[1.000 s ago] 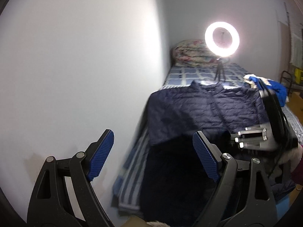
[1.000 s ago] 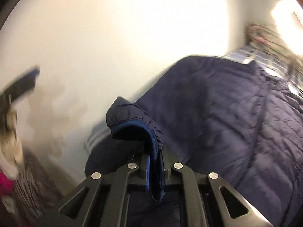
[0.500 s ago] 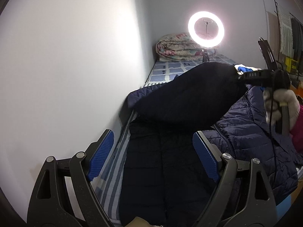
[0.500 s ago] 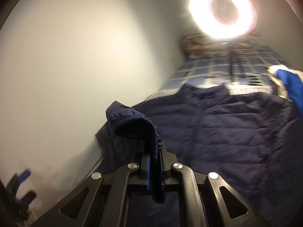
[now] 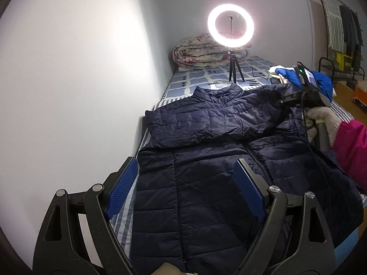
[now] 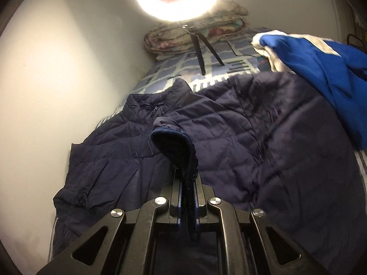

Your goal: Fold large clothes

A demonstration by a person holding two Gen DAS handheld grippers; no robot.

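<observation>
Nearest in the left wrist view, the left gripper (image 5: 185, 188) is seen with its jaws spread wide and nothing between the blue ribbed pads (image 5: 122, 189); it hangs above the lower body of the navy quilted puffer jacket (image 5: 206, 183), apart from the fabric. The jacket is spread front-up along the bed with the blue-and-white checked sheet (image 5: 195, 81), its hem towards the camera and its collar farther away, close beside the white wall (image 5: 68, 80). One sleeve (image 5: 213, 121) is laid across the chest. Its cuff (image 6: 176, 151) is pinched in the shut jaws of the right gripper (image 6: 188, 208), which is carried by a white-gloved hand (image 5: 321, 121) with a pink sleeve (image 5: 351, 144). Beyond the collar a bright blue and white garment (image 6: 321, 68) is heaped, then a lit ring light on a small black tripod (image 5: 230, 28), and farthest a rolled floral quilt (image 5: 201, 52).
</observation>
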